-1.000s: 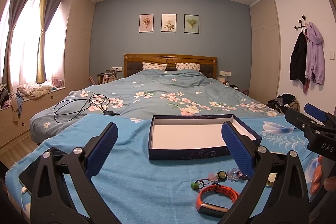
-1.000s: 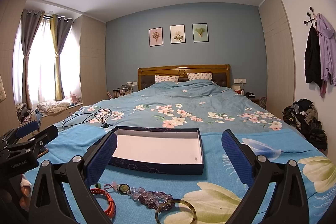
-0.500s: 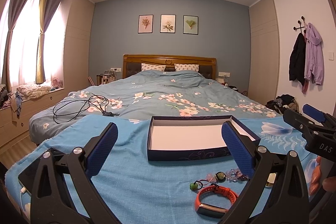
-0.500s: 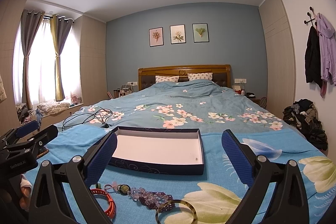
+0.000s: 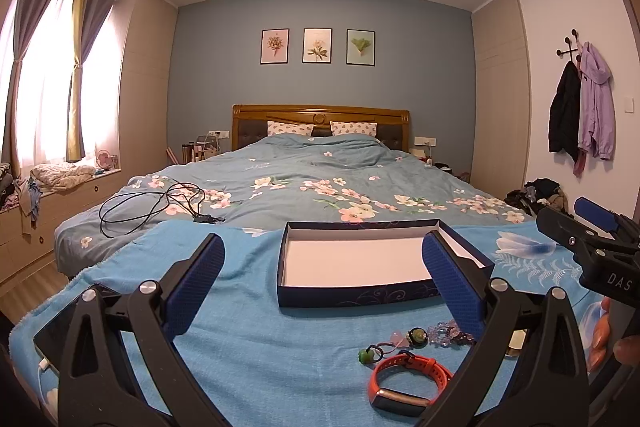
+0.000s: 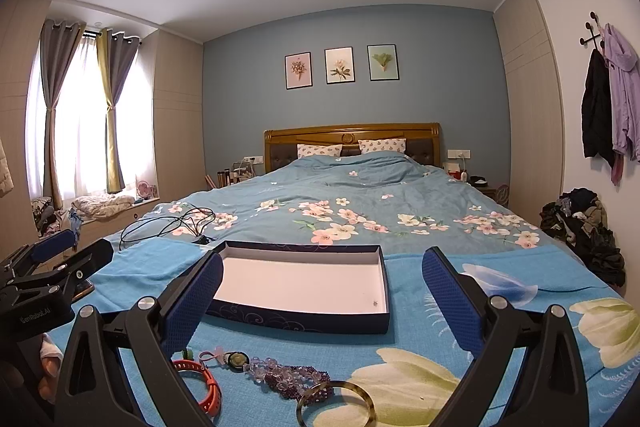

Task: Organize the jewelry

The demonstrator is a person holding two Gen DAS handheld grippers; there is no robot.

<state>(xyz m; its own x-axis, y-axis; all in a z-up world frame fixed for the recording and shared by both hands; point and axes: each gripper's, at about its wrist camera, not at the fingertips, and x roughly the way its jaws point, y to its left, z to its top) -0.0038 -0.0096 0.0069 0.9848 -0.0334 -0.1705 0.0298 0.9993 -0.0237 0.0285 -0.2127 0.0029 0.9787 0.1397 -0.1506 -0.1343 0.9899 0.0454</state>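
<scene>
Nearest the cameras, both claws stand spread wide with nothing between the pads: the left claw (image 5: 322,279) and the right claw (image 6: 322,293) are each released and raised above the blue towel (image 5: 248,347) laid over the foot of the bed (image 6: 360,203).

Directly below them the jewelry lies loose in a row on the towel: an orange wristband (image 5: 408,383), a green bead charm (image 5: 366,355), a round pendant (image 6: 238,359), a purple bead bracelet (image 6: 292,379) and a bangle (image 6: 336,405). None has been picked up.

Beyond the row, the dark blue box (image 6: 304,319) sits open; its white floor holds no jewelry.

Assessment: sorting not yet begun. All five visible pieces remain to be transferred into the box.
</scene>
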